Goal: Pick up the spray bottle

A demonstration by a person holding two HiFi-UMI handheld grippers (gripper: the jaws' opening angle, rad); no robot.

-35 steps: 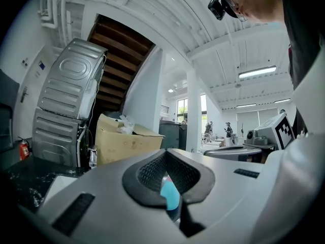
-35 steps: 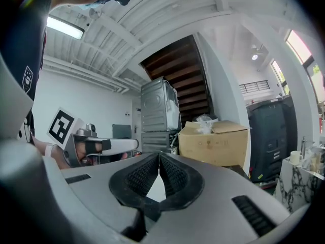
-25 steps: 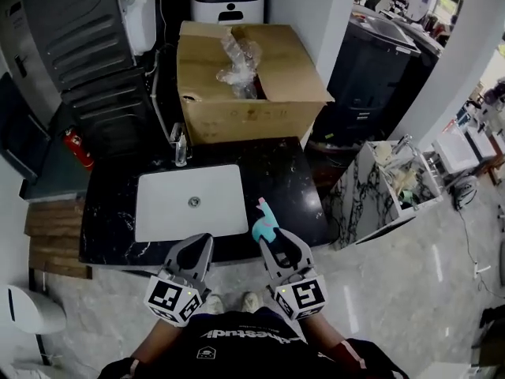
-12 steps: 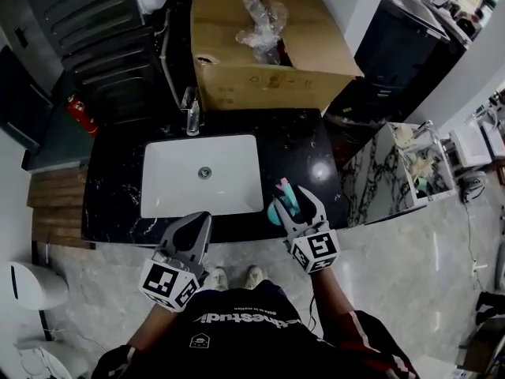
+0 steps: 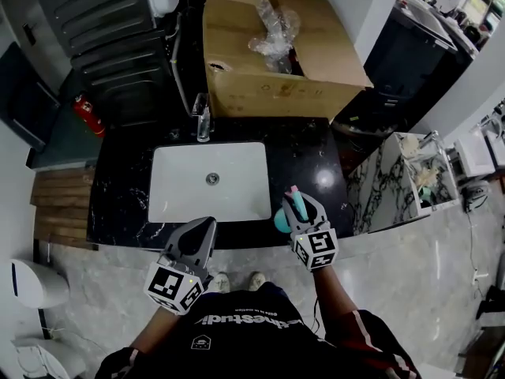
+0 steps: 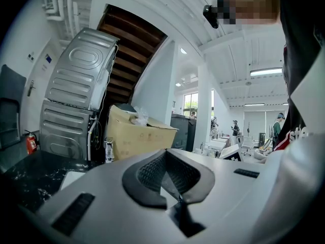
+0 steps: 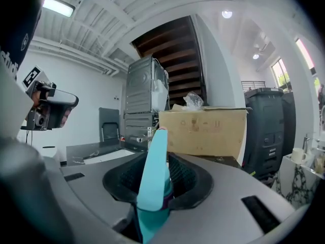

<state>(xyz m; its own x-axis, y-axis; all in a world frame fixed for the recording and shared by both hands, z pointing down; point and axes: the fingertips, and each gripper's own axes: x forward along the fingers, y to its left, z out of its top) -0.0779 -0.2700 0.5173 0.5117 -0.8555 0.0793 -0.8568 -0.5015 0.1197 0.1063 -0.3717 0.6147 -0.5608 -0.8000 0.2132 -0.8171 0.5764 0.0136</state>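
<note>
Cardboard box (image 5: 276, 93) holds crumpled plastic (image 5: 276, 26).

Two grippers in frame, the left gripper (image 5: 207, 224) and the right gripper (image 5: 304, 204); one teal spray bottle (image 5: 282, 222), between the right gripper's closing jaws; ahead of both grippers, one black worktop (image 5: 309, 152) carrying one white sink (image 5: 237, 181) and one faucet (image 5: 203, 121); beyond them, one cardboard box (image 5: 268, 91) holding one wad of plastic wrap (image 5: 276, 26); off to the left gripper's left, one red fire extinguisher (image 5: 88, 115).

Right gripper (image 5: 303, 206) jaws closing, apparently round spray bottle (image 5: 282, 222).
</note>
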